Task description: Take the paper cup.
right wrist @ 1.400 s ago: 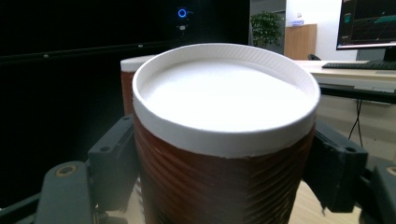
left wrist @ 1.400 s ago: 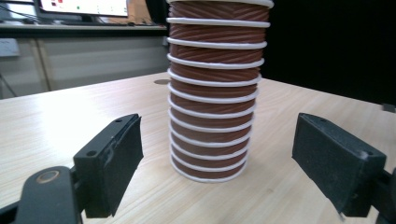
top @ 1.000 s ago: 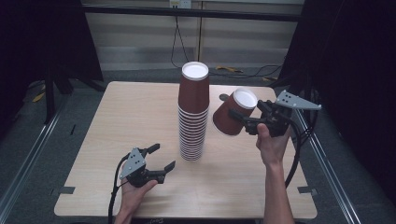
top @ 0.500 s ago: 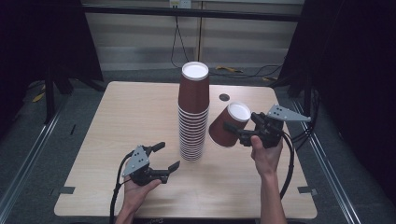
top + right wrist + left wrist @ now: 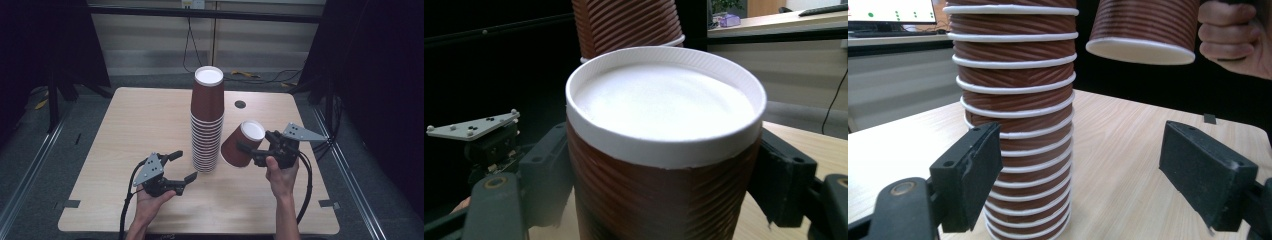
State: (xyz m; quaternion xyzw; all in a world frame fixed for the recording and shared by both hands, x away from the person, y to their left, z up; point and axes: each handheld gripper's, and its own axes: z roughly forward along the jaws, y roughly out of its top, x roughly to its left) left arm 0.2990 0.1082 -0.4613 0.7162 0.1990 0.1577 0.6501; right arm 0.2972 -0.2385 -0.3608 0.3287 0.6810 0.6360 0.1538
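A light wooden table [image 5: 125, 130] stands on grey carpet [image 5: 40, 150], dark curtains [image 5: 40, 45] hanging either side, a pale panelled wall [image 5: 150, 40] behind with black cables [image 5: 189, 45] trailing down.

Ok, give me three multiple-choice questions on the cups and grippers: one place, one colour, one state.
1. Where is the single cup?
A. on top of the stack
B. right of the stack, off the table
C. lying at the table's left edge
2. What colour are the cup walls?
A. blue
B. green
C. brown
3. How is the left gripper?
A. open, empty
B. shut on a cup
C. shut on a lid

B: the right gripper holds it tilted in the air beside the stack.
C: ribbed brown walls with white rims.
A: its jaws stand apart with nothing gripped.
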